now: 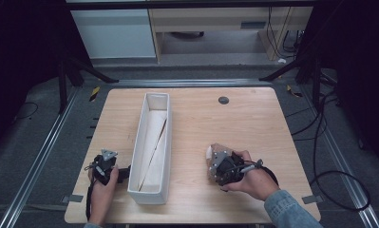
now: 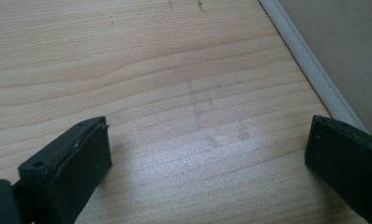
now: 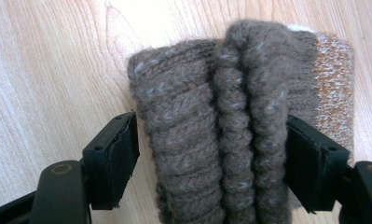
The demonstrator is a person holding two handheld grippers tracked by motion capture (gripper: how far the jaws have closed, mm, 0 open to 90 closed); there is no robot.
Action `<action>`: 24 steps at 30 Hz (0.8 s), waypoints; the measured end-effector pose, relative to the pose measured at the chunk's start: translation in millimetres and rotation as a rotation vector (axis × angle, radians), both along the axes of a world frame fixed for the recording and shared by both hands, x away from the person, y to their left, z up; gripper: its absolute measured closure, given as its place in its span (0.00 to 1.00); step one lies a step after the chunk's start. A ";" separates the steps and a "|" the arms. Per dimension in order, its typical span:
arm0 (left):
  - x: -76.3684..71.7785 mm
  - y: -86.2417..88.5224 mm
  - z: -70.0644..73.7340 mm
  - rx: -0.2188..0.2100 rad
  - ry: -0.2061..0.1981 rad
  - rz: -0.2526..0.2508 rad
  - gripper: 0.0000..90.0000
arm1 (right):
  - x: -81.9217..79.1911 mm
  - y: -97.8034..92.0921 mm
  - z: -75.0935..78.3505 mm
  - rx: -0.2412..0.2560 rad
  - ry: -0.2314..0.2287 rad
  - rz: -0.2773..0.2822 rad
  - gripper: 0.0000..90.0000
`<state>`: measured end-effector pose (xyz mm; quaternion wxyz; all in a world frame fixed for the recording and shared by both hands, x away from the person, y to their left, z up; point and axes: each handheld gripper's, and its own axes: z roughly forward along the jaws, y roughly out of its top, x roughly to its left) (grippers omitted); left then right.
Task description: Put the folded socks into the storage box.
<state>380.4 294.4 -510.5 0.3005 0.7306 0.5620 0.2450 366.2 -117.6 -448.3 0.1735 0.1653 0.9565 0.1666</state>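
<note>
A folded brown knitted piece (image 3: 197, 116), with an orange-flecked band and a white patch at one side, lies on the wooden table (image 1: 234, 118) at the front right. My right gripper (image 3: 211, 154) is shut on it, one black jaw pressed to each side of the upright folds. In the high view the knitted piece (image 1: 210, 153) peeks out on the left of the right gripper (image 1: 216, 166). My left gripper (image 1: 126, 173) rests at the front left, beside the long white box (image 1: 136, 142). It is open, and bare wood lies between the jaws of the left gripper (image 2: 207, 154).
The white box runs front to back left of centre, with pale lining and a thin stick inside. Its wall (image 2: 333, 46) stands close to the left gripper's right jaw. A small dark round disc (image 1: 223, 100) sits near the table's far edge.
</note>
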 end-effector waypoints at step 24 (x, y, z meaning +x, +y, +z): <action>0.0 -0.1 0.0 0.000 -0.001 0.000 0.00 | 14.3 -7.6 24.3 0.014 0.015 -0.039 0.58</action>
